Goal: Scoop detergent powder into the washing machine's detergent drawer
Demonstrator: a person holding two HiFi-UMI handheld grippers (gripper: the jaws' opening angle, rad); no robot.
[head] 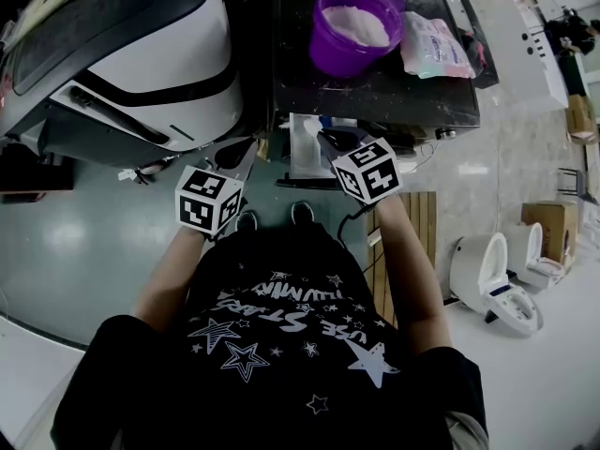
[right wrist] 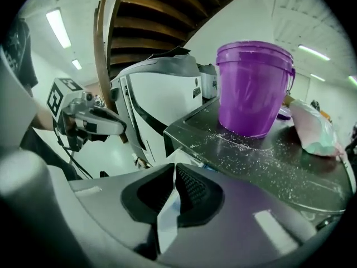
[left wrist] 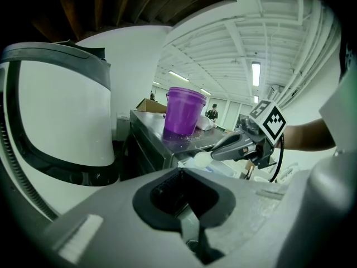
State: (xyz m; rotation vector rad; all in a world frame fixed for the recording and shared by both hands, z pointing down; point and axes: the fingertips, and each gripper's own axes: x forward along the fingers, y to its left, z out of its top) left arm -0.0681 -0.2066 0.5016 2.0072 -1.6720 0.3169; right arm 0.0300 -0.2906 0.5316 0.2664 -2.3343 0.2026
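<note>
Right claw (right wrist: 169, 204) grips the white scoop (left wrist: 199, 160); left claw (left wrist: 187, 219) is closed on nothing. Powder sits in the purple bucket (head: 354, 26) on the surface (head: 375, 94). I should keep the scoop level over the drawer (head: 302, 162) and tip it slowly.

**What the dark top carried**

We saw a dark metal top (head: 375, 97) beside the washing machine. On it stood a purple bucket (head: 352, 26), upright and holding white powder. A pale plastic bag (head: 433, 47) lay just beside the bucket. Loose white grains (right wrist: 245, 149) were scattered over the bare surface in front of both.
</note>
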